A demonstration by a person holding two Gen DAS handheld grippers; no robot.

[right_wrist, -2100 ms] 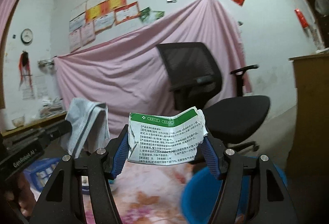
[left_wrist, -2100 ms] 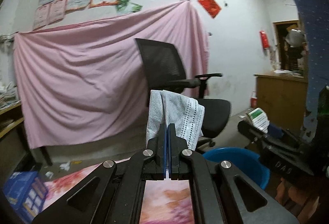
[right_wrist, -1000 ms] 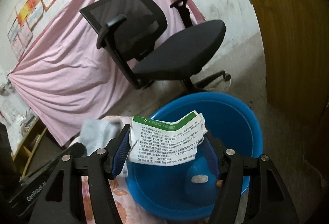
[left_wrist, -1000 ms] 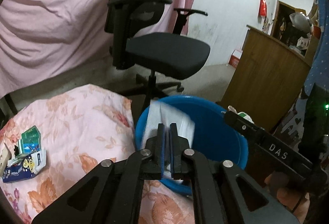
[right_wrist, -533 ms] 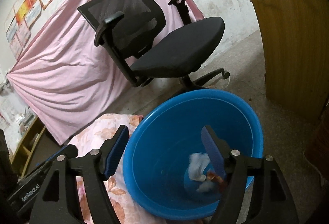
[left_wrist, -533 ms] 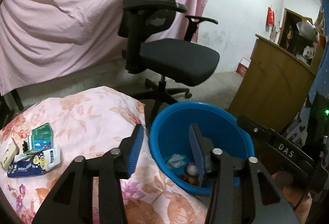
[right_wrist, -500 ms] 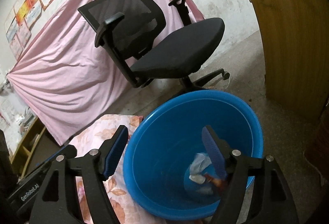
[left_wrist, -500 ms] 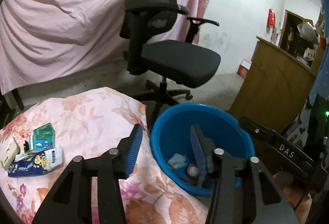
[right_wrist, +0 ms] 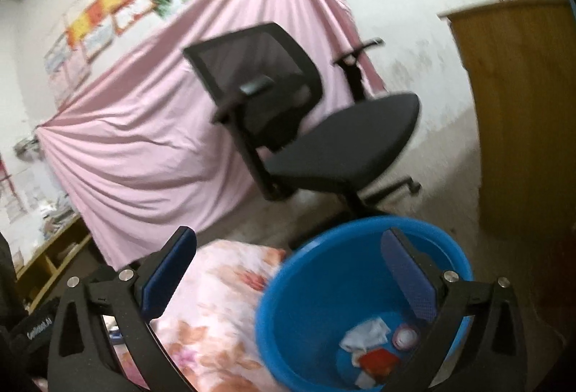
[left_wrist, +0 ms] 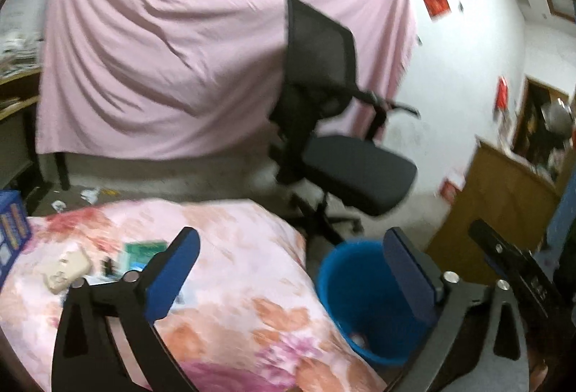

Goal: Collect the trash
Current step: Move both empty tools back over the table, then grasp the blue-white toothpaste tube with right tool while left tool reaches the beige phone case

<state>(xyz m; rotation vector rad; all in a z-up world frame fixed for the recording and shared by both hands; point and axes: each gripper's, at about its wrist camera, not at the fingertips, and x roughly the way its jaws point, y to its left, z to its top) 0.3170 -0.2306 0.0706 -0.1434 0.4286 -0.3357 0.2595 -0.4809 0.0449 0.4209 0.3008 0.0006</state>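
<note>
Both drops done; grippers empty and lifted off the blue basin [right_wrist: 288, 284].

Left gripper [left_wrist: 291, 269] and right gripper [right_wrist: 288, 269] fingers spread wide; mask and leaflet now in basin; more trash packets [left_wrist: 140, 253] remain on the floral surface [left_wrist: 234, 284].

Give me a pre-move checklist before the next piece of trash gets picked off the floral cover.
1. Left gripper empty, jaws wide apart: ok.
2. Right gripper empty, jaws wide apart: ok.
3. Dropped trash sits inside the blue basin, white wrapper and red packet on its bottom: ok.
4. More trash left on the floral cover: a green packet and a beige item: ok.
5. Left-wrist picture sharp enough to aim at them: not ok, blurred.
6. Basin next to the cover's edge for the next drop: ok.
</note>
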